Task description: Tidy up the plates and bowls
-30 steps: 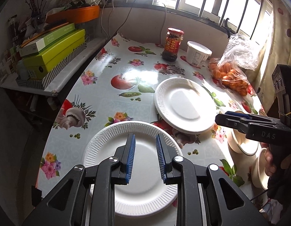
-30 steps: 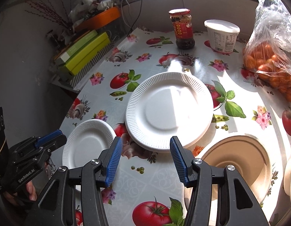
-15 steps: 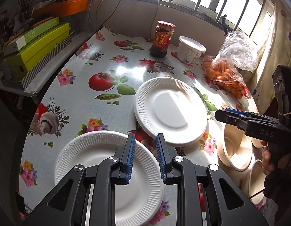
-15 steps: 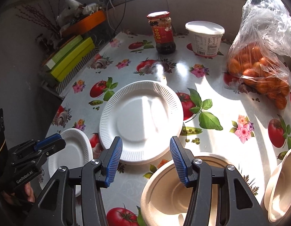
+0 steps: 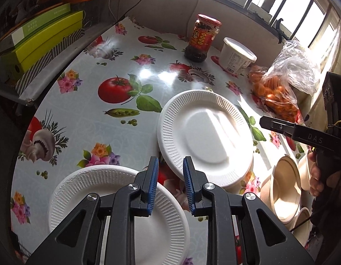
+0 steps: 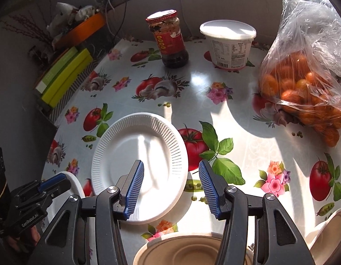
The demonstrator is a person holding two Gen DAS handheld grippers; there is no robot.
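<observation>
The tablecloth [image 5: 86, 110] is glossy white, printed with red tomatoes, green leaves, pea pods, brown-and-white mushrooms and small pink, orange and purple flowers. Two paper plates [image 5: 205, 137] [image 5: 117, 216] are plain white with ribbed rims; the bowls [image 6: 181, 254] are pale tan. The jar [image 6: 169, 39] has a red label with yellow marks — dark contents below. The tub [image 6: 229, 44] is white. Orange fruit fills a clear bag [image 6: 303, 84]. Black grippers carry blue ridged pads [image 5: 152, 185] [image 6: 135, 185]. Boxes [image 5: 44, 37] beside the table are lime green — one striped.
</observation>
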